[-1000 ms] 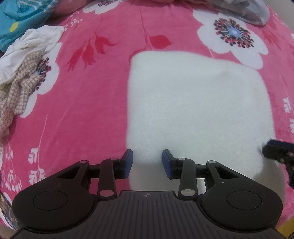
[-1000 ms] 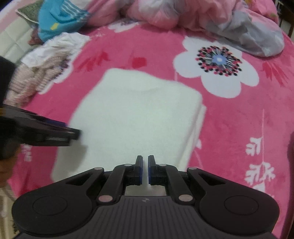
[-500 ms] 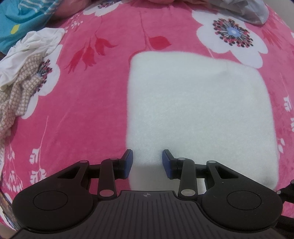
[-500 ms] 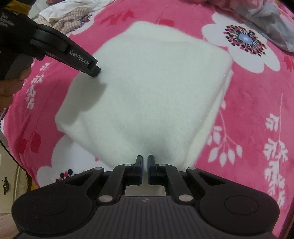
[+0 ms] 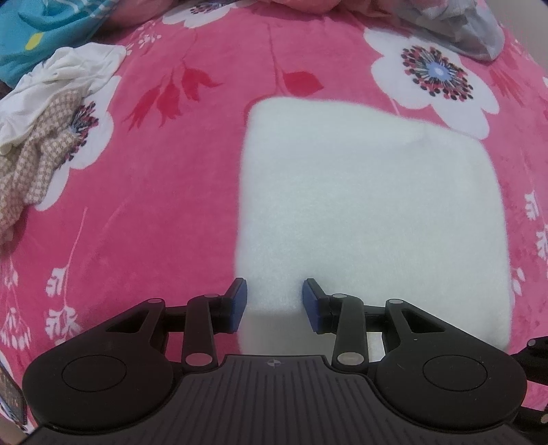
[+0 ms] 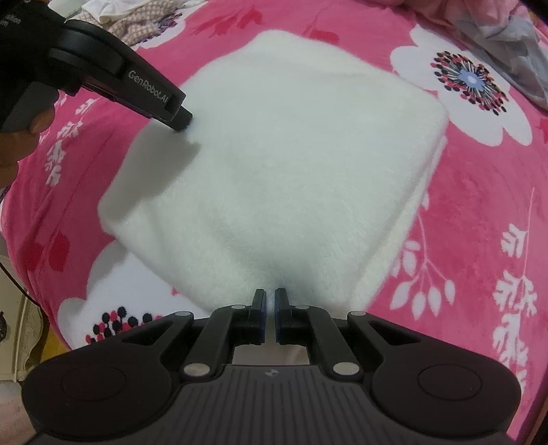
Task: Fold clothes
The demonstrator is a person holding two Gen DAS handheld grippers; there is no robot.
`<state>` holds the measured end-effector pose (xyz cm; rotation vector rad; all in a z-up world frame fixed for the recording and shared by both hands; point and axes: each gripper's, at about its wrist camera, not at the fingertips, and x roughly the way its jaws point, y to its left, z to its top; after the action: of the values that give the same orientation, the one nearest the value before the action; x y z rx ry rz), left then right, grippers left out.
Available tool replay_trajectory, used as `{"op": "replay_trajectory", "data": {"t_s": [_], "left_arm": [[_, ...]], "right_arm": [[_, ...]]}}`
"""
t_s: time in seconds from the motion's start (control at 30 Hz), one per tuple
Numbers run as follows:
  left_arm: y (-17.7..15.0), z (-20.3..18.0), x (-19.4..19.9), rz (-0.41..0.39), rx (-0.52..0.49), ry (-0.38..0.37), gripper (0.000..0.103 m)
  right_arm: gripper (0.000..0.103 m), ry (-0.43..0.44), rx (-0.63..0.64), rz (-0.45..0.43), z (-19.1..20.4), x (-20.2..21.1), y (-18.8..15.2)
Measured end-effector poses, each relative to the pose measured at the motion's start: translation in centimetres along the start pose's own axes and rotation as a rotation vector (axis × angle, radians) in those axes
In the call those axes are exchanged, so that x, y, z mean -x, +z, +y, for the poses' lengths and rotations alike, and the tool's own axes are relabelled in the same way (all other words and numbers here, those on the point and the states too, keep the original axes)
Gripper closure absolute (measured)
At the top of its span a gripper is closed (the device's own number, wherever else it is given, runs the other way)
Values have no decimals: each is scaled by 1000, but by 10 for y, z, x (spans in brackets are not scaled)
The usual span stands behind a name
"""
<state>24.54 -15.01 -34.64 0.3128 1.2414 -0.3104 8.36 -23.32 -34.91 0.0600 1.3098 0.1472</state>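
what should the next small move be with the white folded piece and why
Probably close the left gripper on the near edge of the white fleece garment. Its jaws stand apart around that edge, while the right gripper already looks pinched shut on the near corner. With both ends held, the piece could be lifted for another fold or carried off.

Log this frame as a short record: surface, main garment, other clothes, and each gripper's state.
surface: pink floral blanket
main garment: white fleece garment, folded into a thick square, lying flat
other clothes: crumpled white and checked clothes at far left; teal cloth behind them
left gripper: fingers apart over the garment's near left corner
right gripper: fingers nearly together at the garment's near edge
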Motion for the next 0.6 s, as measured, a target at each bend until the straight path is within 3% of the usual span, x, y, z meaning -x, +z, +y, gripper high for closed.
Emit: {"op": "replay_trajectory", "data": {"t_s": [0.2,0.4,0.6], "left_arm": [[-6,14,4,-48,54,-75,64],[-20,52,16,-171,194,-249,59],[-30,78,1,-134,290,-390,56]], "right_arm": [[99,-6,3,-3,6,-1,-2],[99,-11,-13,-12,7,-2,-2],[99,-2,-25,-16,3,-1,-2]]}}
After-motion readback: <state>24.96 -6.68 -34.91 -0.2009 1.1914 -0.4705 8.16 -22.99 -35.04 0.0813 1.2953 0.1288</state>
